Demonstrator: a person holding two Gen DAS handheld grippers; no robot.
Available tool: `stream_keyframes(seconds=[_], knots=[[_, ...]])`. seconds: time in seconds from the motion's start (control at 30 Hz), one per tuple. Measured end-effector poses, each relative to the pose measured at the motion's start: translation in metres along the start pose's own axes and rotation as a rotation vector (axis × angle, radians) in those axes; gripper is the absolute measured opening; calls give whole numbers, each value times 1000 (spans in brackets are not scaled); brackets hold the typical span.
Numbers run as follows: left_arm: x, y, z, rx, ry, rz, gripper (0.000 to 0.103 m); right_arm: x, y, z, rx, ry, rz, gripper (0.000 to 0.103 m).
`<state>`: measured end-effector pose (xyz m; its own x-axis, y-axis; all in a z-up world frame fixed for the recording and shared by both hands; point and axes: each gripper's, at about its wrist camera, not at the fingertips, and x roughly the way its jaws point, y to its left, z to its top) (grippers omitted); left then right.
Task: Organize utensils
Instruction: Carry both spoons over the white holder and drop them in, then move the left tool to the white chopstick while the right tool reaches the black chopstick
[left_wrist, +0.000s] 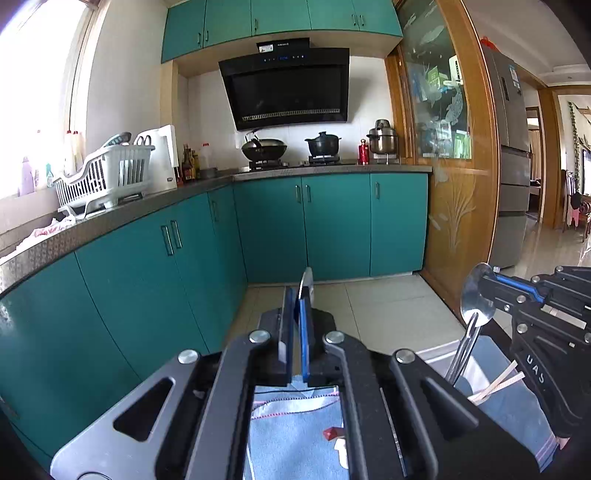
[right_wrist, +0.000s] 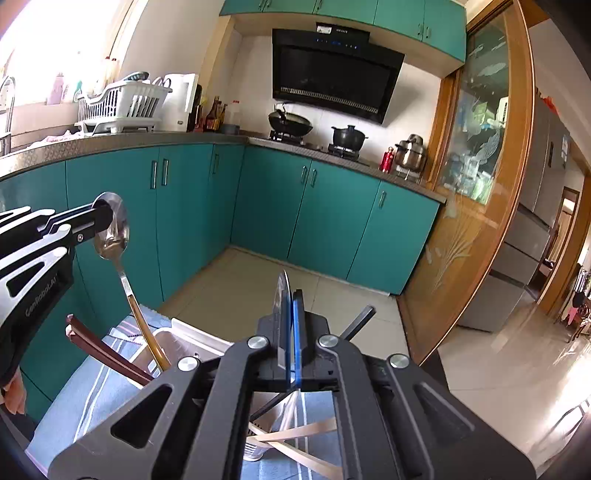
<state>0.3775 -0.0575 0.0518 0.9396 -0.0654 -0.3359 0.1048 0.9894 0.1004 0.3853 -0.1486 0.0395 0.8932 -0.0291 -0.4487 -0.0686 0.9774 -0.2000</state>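
Item one: your left tool (left_wrist: 297, 295), jaws narrow and clamped on the bowl of the amber-handled spoon (right_wrist: 112, 229). The bowl stands edge-on between the pads, and the handle slants down from the tool tip into the white bin (right_wrist: 192, 332) below it. Item two: your right tool (right_wrist: 291, 299), jaws likewise narrow and pinching the bowl of the steel-handled spoon (left_wrist: 476, 310). Its handle hangs down and back from the tip toward the same bin. The two tools sit side by side, well apart, both pointing slightly downward. Item three: dark chopsticks (right_wrist: 107, 350), leaning out of the bin on the near side under your left tool. Item four: pale sticks (right_wrist: 295, 432), crossed beneath the body of your right tool. Item five: a black stick (right_wrist: 358, 321), poking up just right of the right tool's fingers. Item six: blue cloth (right_wrist: 92, 387), spread under the bin and beneath both tools. Teal cabinets (left_wrist: 332, 221) stand ahead of both tips.
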Motion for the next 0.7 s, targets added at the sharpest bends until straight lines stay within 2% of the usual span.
stream_keyframes(seconds=[0.1,0.2,0.33,0.4,0.5,0.6,0.67,0.7], knots=[[-2,4,-5,-26,17,-10,4,-2,6,-1,-18,-5,-11,2],[-9,8,-6,-45,4,-11,4,-5,7,0,-11,3,3,8],[-25,13,-5,-61,-20,-22,15,-16,3,2,3,-15,15,8],[-40,21,-5,-86,-44,-22,20,-30,-2,4,25,-38,32,9],[-63,33,-8,-131,-54,-24,22,-63,-13,6,62,-91,61,12],[-91,44,-20,-157,-3,-3,28,-104,-25,-1,88,-119,107,22],[-115,50,-41,-165,59,7,41,-129,-31,-17,93,-91,161,29],[-124,52,-54,-172,88,18,44,-136,-33,-26,92,-71,186,31]])
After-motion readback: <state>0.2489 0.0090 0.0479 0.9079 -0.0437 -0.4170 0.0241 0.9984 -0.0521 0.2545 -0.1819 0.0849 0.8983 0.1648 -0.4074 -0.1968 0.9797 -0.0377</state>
